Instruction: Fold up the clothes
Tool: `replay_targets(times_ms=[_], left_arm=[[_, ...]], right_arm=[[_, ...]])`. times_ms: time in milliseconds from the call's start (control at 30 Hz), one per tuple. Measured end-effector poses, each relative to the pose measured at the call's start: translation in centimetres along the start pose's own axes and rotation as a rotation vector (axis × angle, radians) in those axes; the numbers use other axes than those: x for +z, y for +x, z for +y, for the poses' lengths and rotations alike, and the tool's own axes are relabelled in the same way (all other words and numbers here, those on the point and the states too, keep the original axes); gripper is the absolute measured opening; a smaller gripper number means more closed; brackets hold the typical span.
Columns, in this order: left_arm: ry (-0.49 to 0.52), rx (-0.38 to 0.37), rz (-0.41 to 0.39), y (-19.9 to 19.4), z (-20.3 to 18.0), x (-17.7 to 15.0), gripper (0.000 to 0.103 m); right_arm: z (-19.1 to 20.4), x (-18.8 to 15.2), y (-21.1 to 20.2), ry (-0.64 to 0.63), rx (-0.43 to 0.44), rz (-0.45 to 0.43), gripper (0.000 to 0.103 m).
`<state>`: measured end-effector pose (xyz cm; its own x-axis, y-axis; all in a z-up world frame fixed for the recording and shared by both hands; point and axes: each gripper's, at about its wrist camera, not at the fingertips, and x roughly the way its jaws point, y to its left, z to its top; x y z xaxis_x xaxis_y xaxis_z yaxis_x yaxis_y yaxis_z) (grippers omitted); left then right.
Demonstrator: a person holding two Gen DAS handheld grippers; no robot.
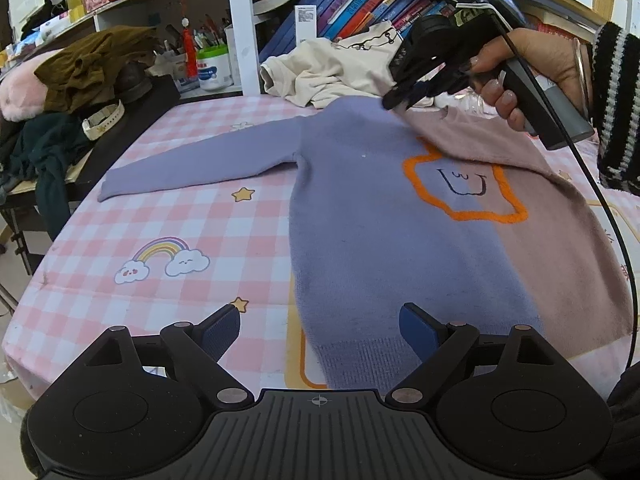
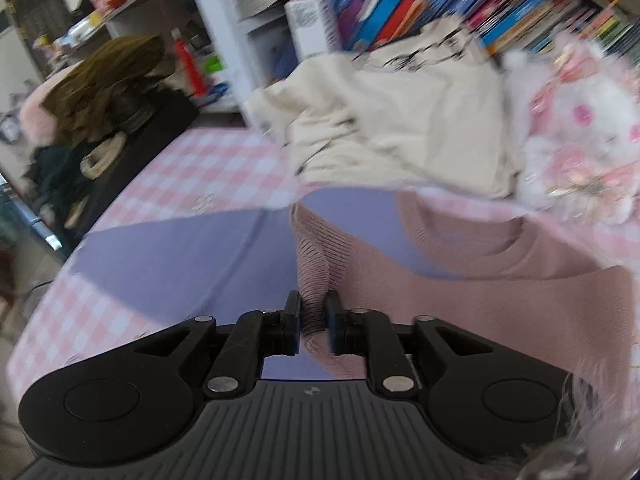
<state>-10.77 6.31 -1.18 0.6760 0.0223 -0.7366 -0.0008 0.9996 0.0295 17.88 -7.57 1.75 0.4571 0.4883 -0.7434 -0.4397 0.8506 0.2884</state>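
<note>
A sweater (image 1: pixel 360 208), purple on its left half and dusty pink on its right, lies flat on the checked cloth with an orange star outline (image 1: pixel 464 192) on the chest. Its purple sleeve (image 1: pixel 192 160) stretches out to the left. The pink sleeve (image 1: pixel 480 140) is folded in across the chest. My right gripper (image 2: pixel 314 316) is shut on that sleeve's ribbed cuff (image 2: pixel 312 264), low over the purple part near the collar; the left wrist view shows it (image 1: pixel 394 98) held by a hand. My left gripper (image 1: pixel 320 332) stands open above the purple hem, holding nothing.
A crumpled cream garment (image 1: pixel 332 72) and a fluffy white-and-pink toy (image 2: pixel 576 136) lie just behind the collar, in front of a bookshelf (image 1: pixel 360 4). A dark side table (image 1: pixel 120 120) piled with clothes stands at the left. Pink checked cloth (image 1: pixel 180 232) lies bare left of the sweater.
</note>
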Motion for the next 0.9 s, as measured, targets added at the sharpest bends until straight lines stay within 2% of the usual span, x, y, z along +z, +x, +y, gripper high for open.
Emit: replay_targets(times_ms=[67,167,367,567,700,800,900], left_arm=[[0.000,-0.002,0.001,0.1,-0.2,0.1,0.089],[-0.002,-0.009,-0.006,0.1,-0.7,0.4,0.089],[-0.030,-0.037,-0.008,0.9,-1.7,1.0,0.089],[-0.151,-0.015,0.043,2.7,-1.1,1.2,0.089],[-0.244,-0.005,0.058,3.7,-0.2,1.1,0.089],[-0.269,0.026,0.086,4.7,0.0,1.1,0.088],[-0.287,0.043,0.091,5.0,0.1,0.9,0.087]], right_arm=[[-0.4,-0.4,-0.5,0.034,0.085,-0.006,0.030],[-1.3,-1.3,-2.3,0.031,0.085,-0.027,0.031],[-4.9,-4.9,-6.1,-0.057,-0.091,-0.026,0.031],[-10.1,-10.3,-9.6,-0.022,-0.258,0.001,0.036],[-12.6,-13.2,-11.0,-0.008,-0.330,0.019,0.043],[-14.0,-14.7,-10.7,-0.008,-0.382,0.049,0.043],[-15.4,-15.6,-10.8,0.033,-0.374,0.054,0.038]])
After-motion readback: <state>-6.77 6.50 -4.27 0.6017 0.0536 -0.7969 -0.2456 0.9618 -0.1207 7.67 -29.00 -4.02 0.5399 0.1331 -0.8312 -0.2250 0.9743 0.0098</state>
